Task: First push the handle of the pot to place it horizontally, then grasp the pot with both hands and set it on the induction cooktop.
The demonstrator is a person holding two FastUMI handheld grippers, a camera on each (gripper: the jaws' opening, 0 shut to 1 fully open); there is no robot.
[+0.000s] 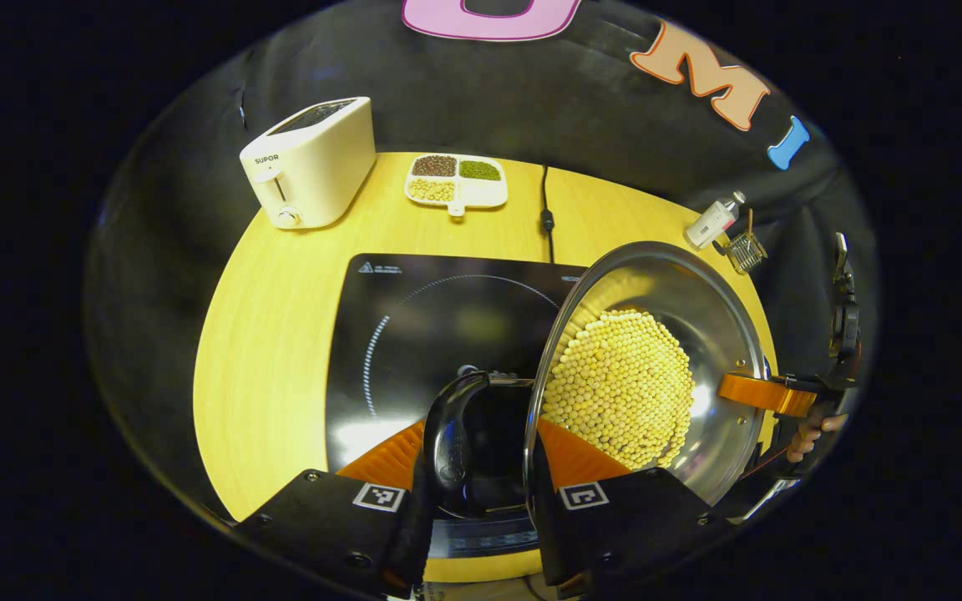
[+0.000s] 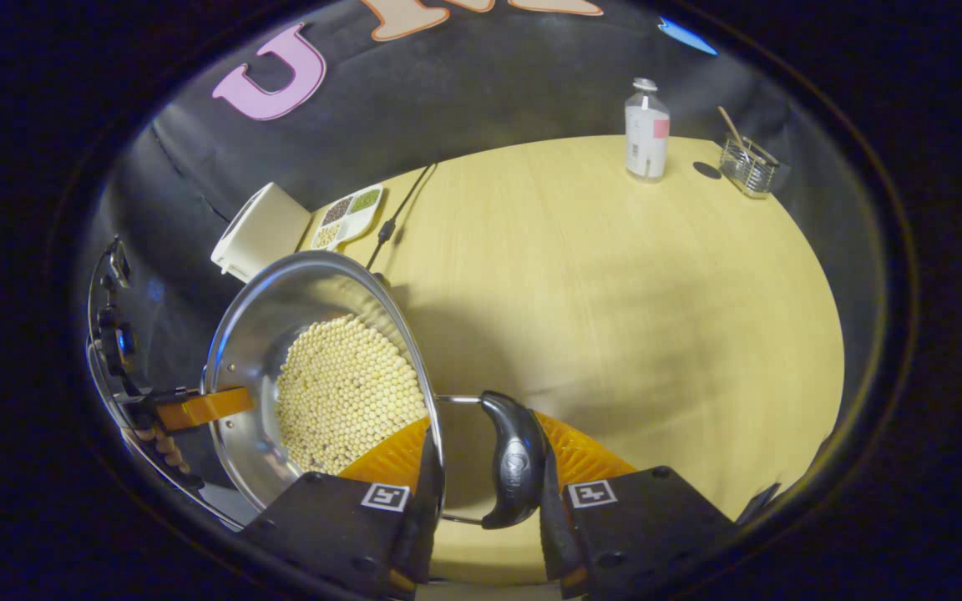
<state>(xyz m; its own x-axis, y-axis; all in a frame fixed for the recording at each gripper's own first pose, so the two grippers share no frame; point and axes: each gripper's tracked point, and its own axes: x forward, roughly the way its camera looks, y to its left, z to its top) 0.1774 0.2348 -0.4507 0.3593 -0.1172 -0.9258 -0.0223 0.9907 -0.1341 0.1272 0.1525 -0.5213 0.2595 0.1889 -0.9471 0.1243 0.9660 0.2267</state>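
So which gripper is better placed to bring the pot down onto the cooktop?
Left: the left gripper holds the pot above the cooktop; the right gripper is over the table.

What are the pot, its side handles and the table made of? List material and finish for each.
Pot: polished metal, likely stainless steel; its inner wall mirrors light and the beans.
Handles: glossy black, probably plastic, on a wire bracket; highlights show on the curve.
Table: pale wood or wood-look laminate, matte; faint straight grain.
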